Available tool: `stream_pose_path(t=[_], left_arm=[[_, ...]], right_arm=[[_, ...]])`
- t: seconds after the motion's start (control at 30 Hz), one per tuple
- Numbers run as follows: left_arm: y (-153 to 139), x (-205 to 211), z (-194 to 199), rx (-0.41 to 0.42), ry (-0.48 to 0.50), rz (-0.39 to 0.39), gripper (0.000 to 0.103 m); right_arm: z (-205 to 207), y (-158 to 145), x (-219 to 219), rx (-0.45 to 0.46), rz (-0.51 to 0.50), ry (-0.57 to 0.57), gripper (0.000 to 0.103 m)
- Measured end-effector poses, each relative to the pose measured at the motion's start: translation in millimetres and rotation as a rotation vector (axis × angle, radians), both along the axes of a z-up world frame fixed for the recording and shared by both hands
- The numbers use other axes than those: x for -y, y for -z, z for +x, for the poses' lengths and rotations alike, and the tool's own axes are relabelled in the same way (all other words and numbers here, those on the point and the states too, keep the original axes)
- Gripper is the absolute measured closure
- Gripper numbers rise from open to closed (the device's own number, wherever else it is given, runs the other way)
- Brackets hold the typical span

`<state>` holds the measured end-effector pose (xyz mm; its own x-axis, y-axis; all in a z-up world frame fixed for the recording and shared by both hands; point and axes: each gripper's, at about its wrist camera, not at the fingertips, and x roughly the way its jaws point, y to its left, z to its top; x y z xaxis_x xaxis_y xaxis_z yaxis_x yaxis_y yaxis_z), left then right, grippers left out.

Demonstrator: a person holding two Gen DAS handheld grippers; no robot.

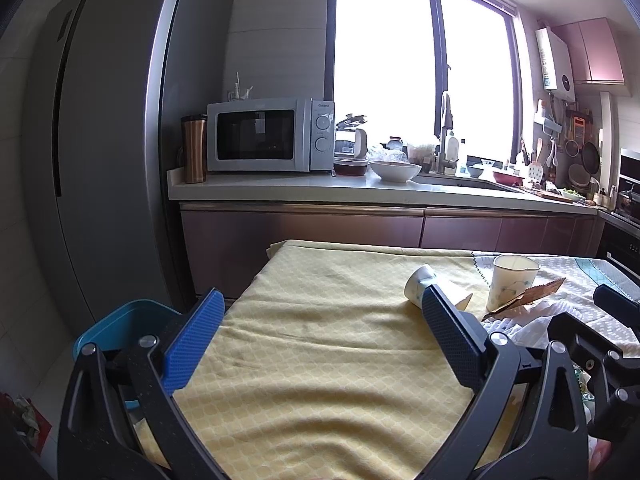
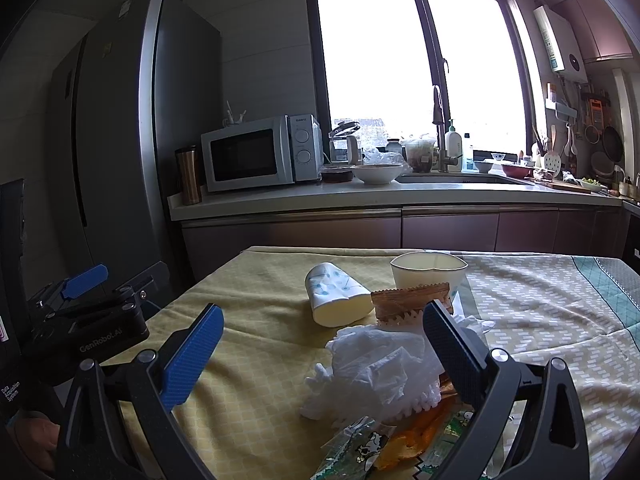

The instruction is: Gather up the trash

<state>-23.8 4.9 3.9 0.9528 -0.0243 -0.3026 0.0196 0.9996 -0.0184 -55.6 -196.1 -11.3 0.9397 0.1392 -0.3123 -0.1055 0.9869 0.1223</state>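
Trash lies on a table under a yellow cloth (image 2: 248,360). In the right wrist view I see a tipped paper cup (image 2: 336,298), an upright paper cup (image 2: 428,270), a brown wrapper (image 2: 412,300), crumpled white plastic (image 2: 376,372) and green printed wrappers with orange peel (image 2: 384,444). My right gripper (image 2: 324,320) is open just above the white plastic. My left gripper (image 1: 324,304) is open and empty over the bare yellow cloth (image 1: 328,360), with the tipped cup (image 1: 418,284) behind its right finger. A blue bin (image 1: 116,324) stands on the floor left of the table.
A fridge (image 1: 100,140) stands to the left. A kitchen counter (image 1: 360,192) beyond the table carries a microwave (image 1: 268,134), a bowl and a sink. The right part of the table has a white patterned cloth (image 2: 552,308).
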Motion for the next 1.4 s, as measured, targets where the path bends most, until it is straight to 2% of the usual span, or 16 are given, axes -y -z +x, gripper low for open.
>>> stream_pose_path(t=[0.6,0.93,1.03,1.2,1.33,1.4], left_arm=[[4,3,1,-0.007,0.013,-0.001,0.006],[12,9,8,-0.068,0.083,-0.020,0.006],[19,16,15,-0.110,0.143,-0.027,0.006],[31,41,21,-0.171,0.271,-0.015,0.006],[40,58,23,-0.203,0.340,0.004,0.006],[44,65,23,-0.214,0.356,0.017,0.006]], right_arm=[[0,2,0,-0.002,0.004,-0.004,0.007],[-3,5,16,-0.025,0.013,0.000,0.007],[-2,9,30,-0.052,0.032,0.023,0.011],[0,20,53,-0.106,0.072,0.047,0.025],[7,26,61,-0.147,0.100,0.025,0.031],[9,29,60,-0.159,0.102,0.002,0.037]])
